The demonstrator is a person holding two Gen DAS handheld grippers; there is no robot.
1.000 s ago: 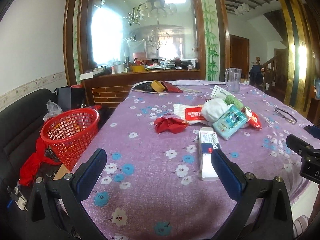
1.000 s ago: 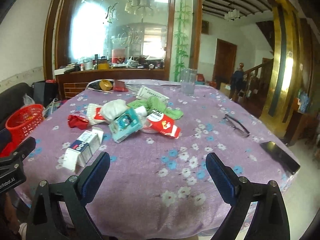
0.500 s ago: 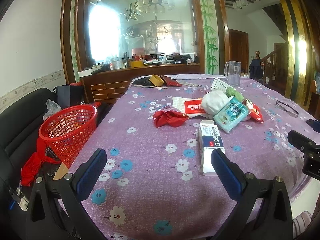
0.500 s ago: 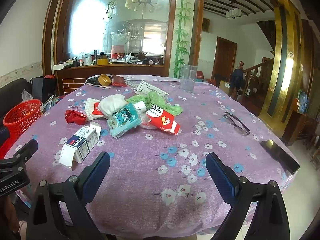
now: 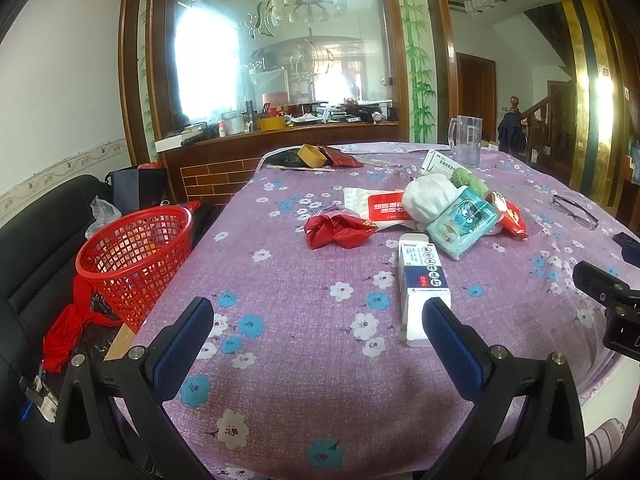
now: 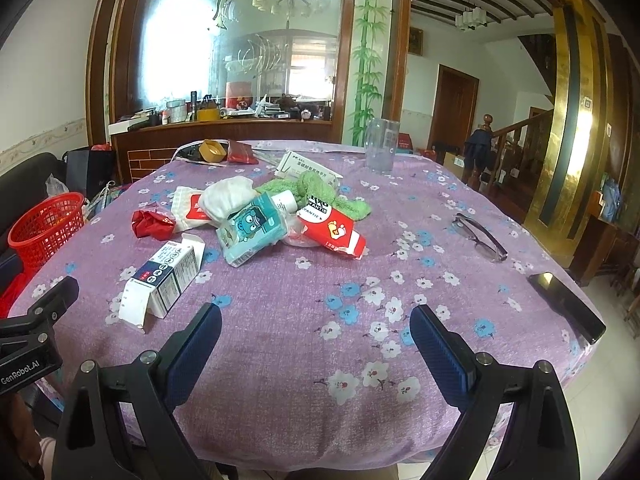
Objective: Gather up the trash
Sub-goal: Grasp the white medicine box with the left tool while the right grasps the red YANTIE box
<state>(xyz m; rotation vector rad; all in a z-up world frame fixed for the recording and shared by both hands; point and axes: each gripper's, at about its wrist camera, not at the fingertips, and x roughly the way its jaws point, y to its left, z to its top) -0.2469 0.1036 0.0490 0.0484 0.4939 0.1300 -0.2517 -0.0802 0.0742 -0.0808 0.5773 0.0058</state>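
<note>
Trash lies in a heap mid-table on the purple flowered cloth [image 5: 312,344]: a white and blue carton [image 5: 422,284] [image 6: 164,280], a crumpled red wrapper [image 5: 338,230] [image 6: 152,224], a teal tissue pack [image 5: 464,220] [image 6: 252,232], a white wad [image 5: 430,196], a red and white packet [image 6: 332,228] and a green cloth [image 6: 320,192]. A red mesh basket [image 5: 134,256] [image 6: 46,232] stands left of the table. My left gripper [image 5: 318,328] is open over the near edge, its right finger beside the carton. My right gripper [image 6: 316,332] is open and holds nothing.
Glasses [image 6: 480,236] and a black phone [image 6: 568,304] lie at the table's right side. A clear jug [image 6: 382,150], a white box [image 6: 308,168] and a yellow tin [image 6: 212,151] stand farther back. A black sofa [image 5: 36,240] sits behind the basket.
Both grippers have tilted down and eased forward over the table, so the heap sits lower and nearer in each view. Nothing on the table has moved.
</note>
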